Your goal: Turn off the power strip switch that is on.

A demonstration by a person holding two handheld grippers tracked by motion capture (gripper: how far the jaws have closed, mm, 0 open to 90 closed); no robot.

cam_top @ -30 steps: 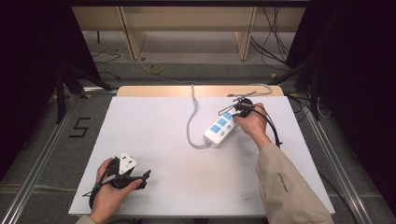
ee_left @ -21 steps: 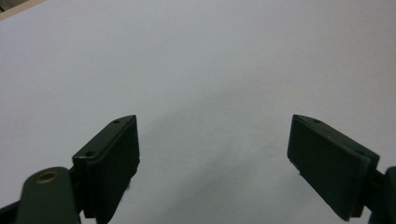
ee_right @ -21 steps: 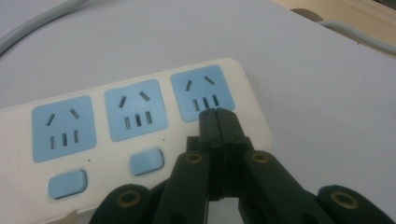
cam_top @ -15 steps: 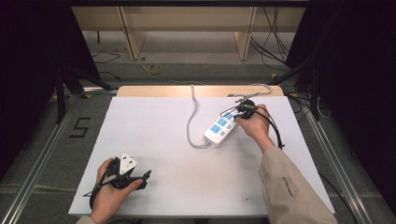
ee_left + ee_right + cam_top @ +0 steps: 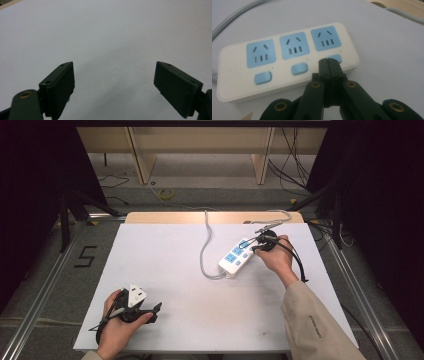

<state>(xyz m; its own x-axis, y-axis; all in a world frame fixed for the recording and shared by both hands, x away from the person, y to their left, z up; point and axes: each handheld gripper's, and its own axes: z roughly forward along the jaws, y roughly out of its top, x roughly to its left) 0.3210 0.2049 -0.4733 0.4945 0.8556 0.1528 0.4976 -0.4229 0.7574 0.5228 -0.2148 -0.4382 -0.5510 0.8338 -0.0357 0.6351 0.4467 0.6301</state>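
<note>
A white power strip (image 5: 237, 255) with three blue sockets and three blue switches lies right of the table's middle, its grey cable (image 5: 204, 245) running to the far edge. In the right gripper view the strip (image 5: 284, 60) is close up. My right gripper (image 5: 328, 62) is shut, nothing between the jaws, and its tips rest at the switch (image 5: 336, 58) nearest the strip's end. In the high view that gripper (image 5: 256, 244) is at the strip's far right end. My left gripper (image 5: 152, 310) rests at the near left, open; its pads (image 5: 60, 85) stand wide over bare table.
The white tabletop (image 5: 165, 265) has a wooden strip along its far edge (image 5: 165, 217). A second grey cable (image 5: 277, 217) lies at the far right corner. Metal rails flank the table and a floor mark "5" (image 5: 86, 256) lies at the left.
</note>
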